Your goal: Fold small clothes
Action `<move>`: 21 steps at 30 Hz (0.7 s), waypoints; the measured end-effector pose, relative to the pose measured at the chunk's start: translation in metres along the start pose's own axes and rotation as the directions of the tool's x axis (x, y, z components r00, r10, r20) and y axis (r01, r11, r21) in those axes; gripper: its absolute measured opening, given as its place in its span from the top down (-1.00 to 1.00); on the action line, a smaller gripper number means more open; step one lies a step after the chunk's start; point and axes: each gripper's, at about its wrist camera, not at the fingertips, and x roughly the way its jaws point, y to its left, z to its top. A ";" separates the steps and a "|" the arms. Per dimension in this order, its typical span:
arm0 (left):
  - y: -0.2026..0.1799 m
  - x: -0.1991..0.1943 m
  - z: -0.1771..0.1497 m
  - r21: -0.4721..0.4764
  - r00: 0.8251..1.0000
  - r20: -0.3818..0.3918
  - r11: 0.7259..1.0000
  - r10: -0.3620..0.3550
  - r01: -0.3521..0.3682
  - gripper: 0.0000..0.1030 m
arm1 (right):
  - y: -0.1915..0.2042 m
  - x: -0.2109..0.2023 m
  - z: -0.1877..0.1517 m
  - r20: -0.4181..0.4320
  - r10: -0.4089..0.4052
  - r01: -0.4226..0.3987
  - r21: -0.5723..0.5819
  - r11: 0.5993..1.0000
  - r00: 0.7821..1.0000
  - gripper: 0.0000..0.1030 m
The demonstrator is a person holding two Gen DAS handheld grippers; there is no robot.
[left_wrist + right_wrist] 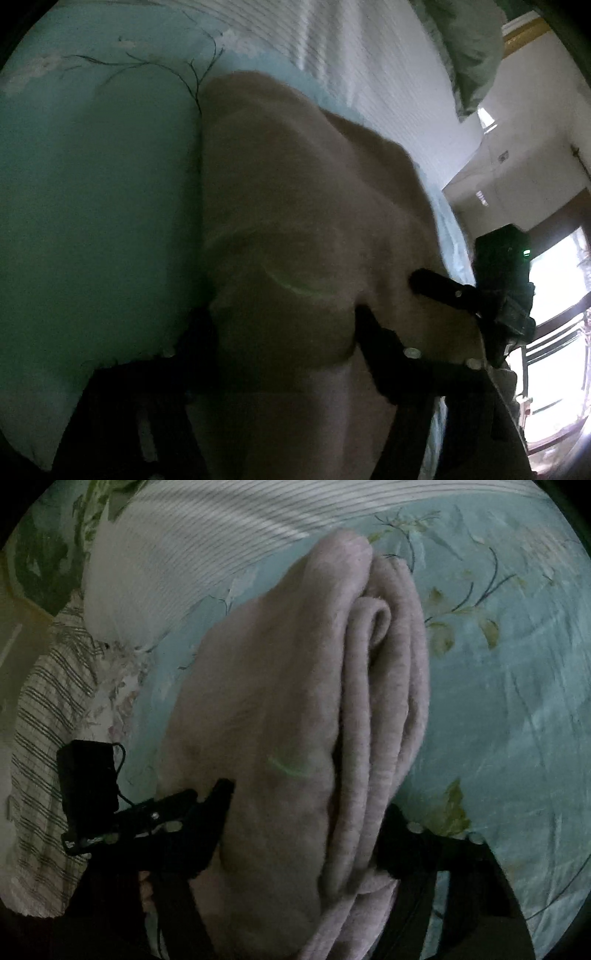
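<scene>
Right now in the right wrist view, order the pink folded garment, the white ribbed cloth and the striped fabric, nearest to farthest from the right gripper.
1. pink folded garment: between the right gripper fingers.
2. striped fabric: far left.
3. white ribbed cloth: top left, beyond the garment.

Both wrist views look steeply down, close over one pink garment (295,221) on the bed (498,701).

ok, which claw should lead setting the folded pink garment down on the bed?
Right, probably. The right claw spans the stacked layers of the folded pink garment, edges in view above the blue sheet; the left claw sees only its smooth outer face.
</scene>
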 end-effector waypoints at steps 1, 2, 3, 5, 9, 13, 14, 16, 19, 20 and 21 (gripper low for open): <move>-0.001 0.002 0.002 0.006 1.000 0.005 1.000 0.004 -0.004 -0.08 | 0.000 -0.001 -0.002 0.006 0.005 -0.005 0.013 1.000 1.000 -0.22; -0.002 0.000 0.001 0.021 1.000 0.016 1.000 0.006 -0.006 -0.03 | 0.001 -0.002 -0.004 0.014 0.007 -0.007 0.019 1.000 1.000 -0.11; -0.004 -0.002 0.000 0.031 1.000 0.024 1.000 0.004 -0.005 0.09 | 0.003 -0.003 -0.006 0.031 0.004 -0.005 0.026 1.000 1.000 0.02; -0.007 -0.009 -0.002 0.045 0.999 0.045 0.999 -0.006 0.004 0.19 | 0.010 -0.008 -0.010 0.057 0.022 -0.024 0.043 0.999 0.998 0.16; -0.014 -0.044 -0.014 0.076 0.995 0.103 0.997 -0.005 -0.003 0.25 | 0.048 -0.007 -0.019 0.077 0.074 -0.073 -0.005 0.997 0.994 0.23; -0.006 -0.098 -0.033 0.074 0.983 0.180 0.996 0.027 -0.040 0.25 | 0.097 0.013 -0.034 0.046 0.184 -0.180 -0.069 0.981 0.982 0.24; 0.001 -0.120 -0.042 0.062 0.977 0.210 0.997 0.042 -0.056 0.25 | 0.107 0.019 -0.038 0.038 0.207 -0.204 -0.082 0.976 0.978 0.24; 0.011 -0.150 -0.057 0.039 0.969 0.243 0.997 0.055 -0.066 0.25 | 0.127 0.034 -0.049 0.014 0.256 -0.253 -0.111 0.961 0.967 0.24; 0.027 -0.189 -0.083 0.018 0.954 0.283 0.993 0.103 -0.113 0.25 | 0.152 0.057 -0.069 -0.040 0.303 -0.306 -0.141 0.941 0.952 0.24; 0.033 -0.201 -0.095 0.015 0.949 0.290 0.991 0.126 -0.136 0.25 | 0.158 0.066 -0.076 -0.061 0.308 -0.314 -0.146 0.938 0.949 0.24; 0.038 -0.206 -0.103 0.012 0.947 0.289 0.989 0.139 -0.149 0.25 | 0.161 0.073 -0.081 -0.077 0.305 -0.313 -0.149 0.938 0.949 0.24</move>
